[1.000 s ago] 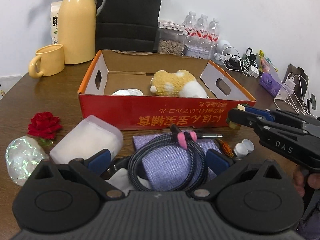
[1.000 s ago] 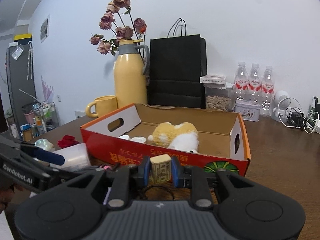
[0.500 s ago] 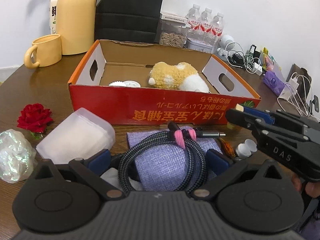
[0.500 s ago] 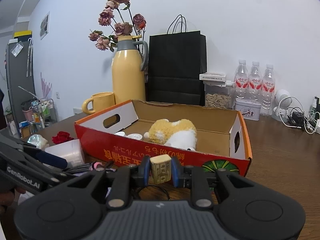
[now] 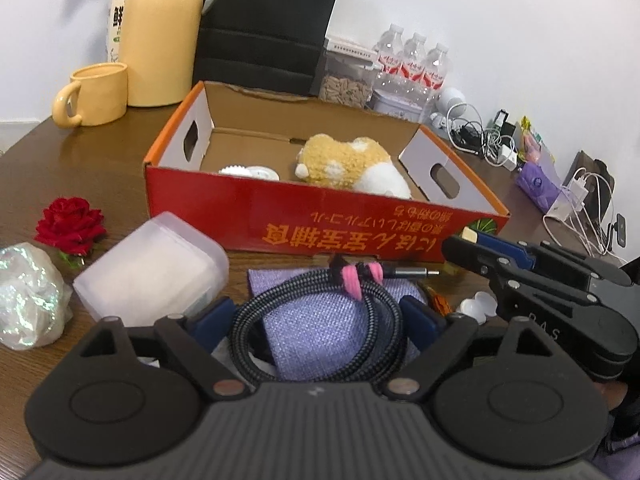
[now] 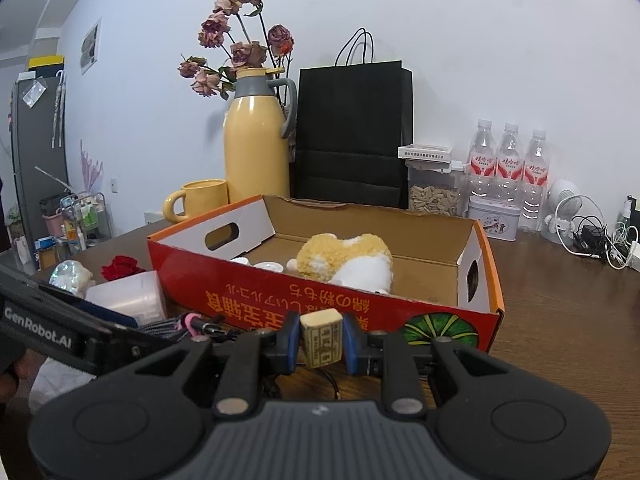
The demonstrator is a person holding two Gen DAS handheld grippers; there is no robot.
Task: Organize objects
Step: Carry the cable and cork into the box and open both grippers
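Closing its two fingers in on the coiled cable (image 5: pixel 320 320), the left tool (image 5: pixel 320 320) starts a grab for the box (image 5: pixel 320 220), while the right tool (image 6: pixel 322 340) pinches a small block (image 6: pixel 321 338).

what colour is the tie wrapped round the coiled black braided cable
Pink. The fuzzy tie on the coiled black braided cable shows best in the left wrist view.

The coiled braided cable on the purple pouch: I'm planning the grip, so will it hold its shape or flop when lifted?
The coiled cable is probably floppy: braided loops, bound only by a pink tie at one spot. Lifted by one side, the far loops would likely sag. Its plug end sticks out free and may swing. The left tongs are closing around it.
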